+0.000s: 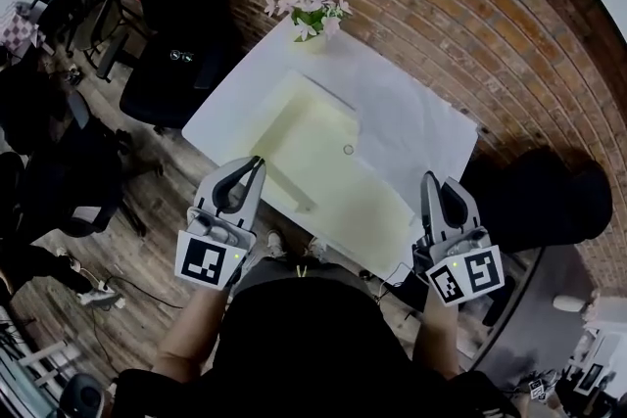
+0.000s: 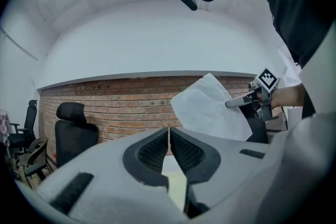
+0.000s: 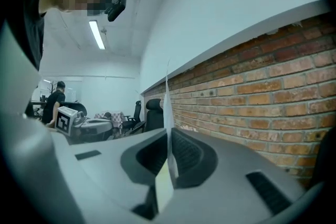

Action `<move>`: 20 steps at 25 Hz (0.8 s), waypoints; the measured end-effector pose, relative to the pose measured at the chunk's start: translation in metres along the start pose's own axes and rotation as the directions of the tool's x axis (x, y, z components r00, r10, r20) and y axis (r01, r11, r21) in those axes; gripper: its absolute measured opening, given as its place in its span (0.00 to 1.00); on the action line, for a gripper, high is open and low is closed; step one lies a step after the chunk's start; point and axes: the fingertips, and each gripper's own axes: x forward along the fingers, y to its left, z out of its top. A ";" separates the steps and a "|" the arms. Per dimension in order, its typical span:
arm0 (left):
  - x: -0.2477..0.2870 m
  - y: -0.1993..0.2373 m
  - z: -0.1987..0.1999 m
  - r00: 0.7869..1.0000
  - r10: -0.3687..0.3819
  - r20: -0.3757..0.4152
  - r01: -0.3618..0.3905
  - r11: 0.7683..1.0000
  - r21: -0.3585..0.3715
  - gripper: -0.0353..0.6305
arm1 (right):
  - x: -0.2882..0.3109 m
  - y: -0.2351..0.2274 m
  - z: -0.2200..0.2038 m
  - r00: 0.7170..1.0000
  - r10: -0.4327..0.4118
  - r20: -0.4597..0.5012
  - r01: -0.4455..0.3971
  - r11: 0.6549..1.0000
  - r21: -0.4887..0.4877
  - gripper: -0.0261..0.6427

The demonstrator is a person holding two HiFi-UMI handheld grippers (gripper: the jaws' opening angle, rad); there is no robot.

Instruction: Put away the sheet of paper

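My right gripper point(image 1: 428, 179) is shut on a white sheet of paper point(image 1: 416, 137) and holds it up over the right half of the white table point(image 1: 211, 122). In the right gripper view the sheet of paper point(image 3: 167, 107) stands edge-on between the jaws of that gripper point(image 3: 169, 139). The left gripper view shows the sheet of paper point(image 2: 210, 107) hanging in the air from the right gripper point(image 2: 236, 103). A pale yellow folder point(image 1: 323, 162) lies on the table between the grippers. My left gripper point(image 1: 257, 162) hovers at the folder's left edge, and I see the left gripper point(image 2: 169, 136) shut with nothing pinched.
A vase of pale flowers point(image 1: 312, 15) stands at the table's far corner by the brick wall point(image 1: 441, 5). Black office chairs point(image 1: 181, 34) are at the left on the wooden floor. Another dark seat point(image 1: 549, 196) is at the right.
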 end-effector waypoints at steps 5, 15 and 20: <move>0.011 -0.007 -0.005 1.000 0.000 -0.007 0.000 1.000 -0.007 0.10 | 0.002 -0.001 -0.011 0.999 0.036 -0.024 -0.036 0.999 0.024 0.06; 0.016 -0.011 -0.017 0.999 0.003 -0.037 -0.004 1.000 -0.017 0.10 | 0.009 -0.015 -0.079 0.994 0.044 -0.103 -0.016 0.967 0.254 0.06; 0.014 -0.008 -0.023 0.998 0.017 -0.053 -0.018 1.000 -0.018 0.10 | 0.012 -0.029 -0.138 0.976 0.006 -0.219 0.056 0.960 0.274 0.06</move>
